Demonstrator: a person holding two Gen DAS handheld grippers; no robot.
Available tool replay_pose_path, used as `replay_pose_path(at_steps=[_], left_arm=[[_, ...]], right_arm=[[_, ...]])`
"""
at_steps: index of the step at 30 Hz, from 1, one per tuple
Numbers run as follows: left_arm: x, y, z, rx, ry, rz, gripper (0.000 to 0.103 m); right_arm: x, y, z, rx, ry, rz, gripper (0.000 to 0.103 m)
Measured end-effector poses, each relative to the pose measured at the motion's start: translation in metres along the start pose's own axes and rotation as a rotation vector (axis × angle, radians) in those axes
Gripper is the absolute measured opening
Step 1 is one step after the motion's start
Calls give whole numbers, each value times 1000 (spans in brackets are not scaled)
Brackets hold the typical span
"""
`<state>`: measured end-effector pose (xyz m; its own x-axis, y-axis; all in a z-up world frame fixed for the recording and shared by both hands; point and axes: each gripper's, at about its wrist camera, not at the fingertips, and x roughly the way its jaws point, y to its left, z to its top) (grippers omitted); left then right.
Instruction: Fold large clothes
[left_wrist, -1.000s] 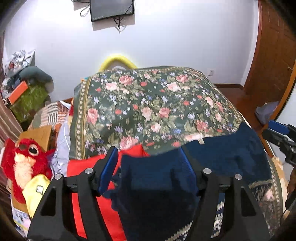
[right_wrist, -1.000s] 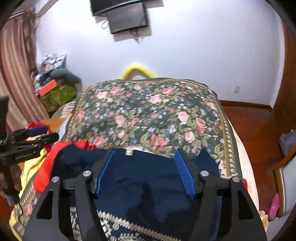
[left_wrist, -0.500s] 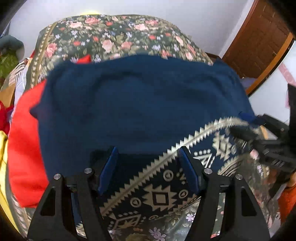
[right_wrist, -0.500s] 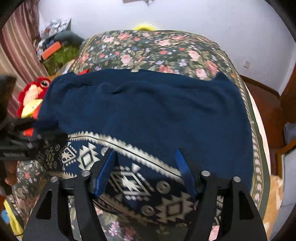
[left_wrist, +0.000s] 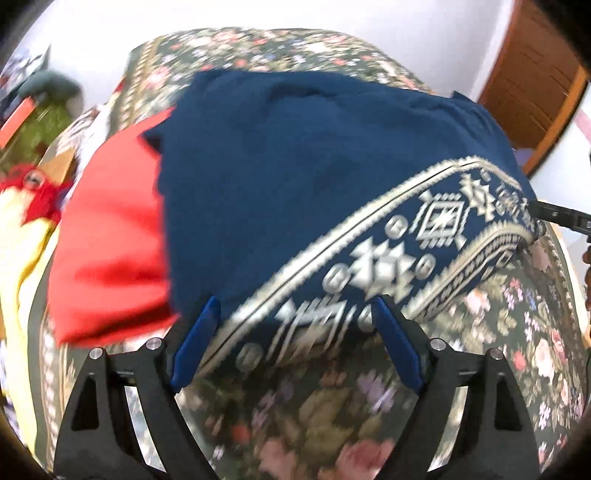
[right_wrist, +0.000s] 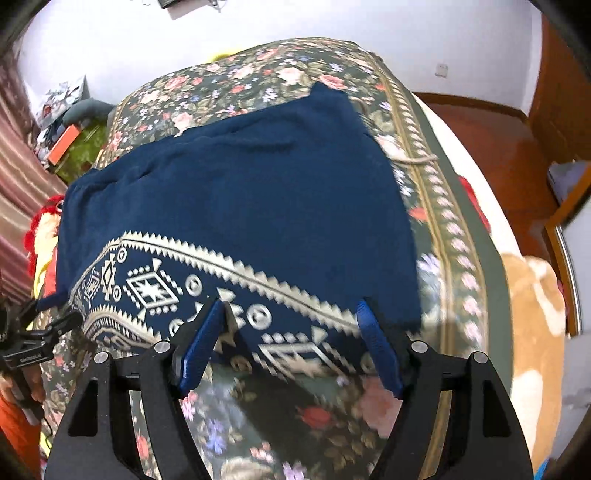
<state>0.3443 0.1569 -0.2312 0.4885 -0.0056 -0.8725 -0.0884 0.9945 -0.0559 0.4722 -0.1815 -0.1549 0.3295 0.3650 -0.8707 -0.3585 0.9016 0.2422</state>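
Note:
A large navy garment (left_wrist: 295, 177) with a cream geometric band along its near hem lies spread flat on the floral bed; it also shows in the right wrist view (right_wrist: 236, 206). My left gripper (left_wrist: 295, 314) is open, its blue fingers (left_wrist: 195, 336) straddling the near left part of the hem without closing on it. My right gripper (right_wrist: 291, 325) is open, its fingers (right_wrist: 376, 343) straddling the near right part of the hem. The left gripper also appears at the left edge of the right wrist view (right_wrist: 40, 339).
The floral bedspread (right_wrist: 258, 77) covers the bed. A red cloth (left_wrist: 110, 236) lies partly under the garment's left side. A red and yellow plush toy (left_wrist: 26, 192) sits left of the bed. A wooden door (left_wrist: 535, 74) and a brown blanket (right_wrist: 532, 306) are to the right.
Both grippers have tilted down from facing the wall and drawn back toward the near hem. The navy garment now lies spread flat on the bed. Both grippers stayed open.

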Motion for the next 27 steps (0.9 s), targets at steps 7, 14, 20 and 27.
replay_pose_path(at_steps=[7,14,20,27], left_arm=[[-24,48,-30,-188,15,77,85],[-53,82,-52,-468,-69,-53,85],[-24,79,-66,-658,-8,-423,86],[21,65,-69,-734,24,-612,86]], right_arm=[[-32,-3,-9,-5,-35,-26,71],[-52,12,-16,-48,-79,-29,71],[-48,13,-29,4,-63,14,71],[-40,13,-32,-35,-36,-27,71]])
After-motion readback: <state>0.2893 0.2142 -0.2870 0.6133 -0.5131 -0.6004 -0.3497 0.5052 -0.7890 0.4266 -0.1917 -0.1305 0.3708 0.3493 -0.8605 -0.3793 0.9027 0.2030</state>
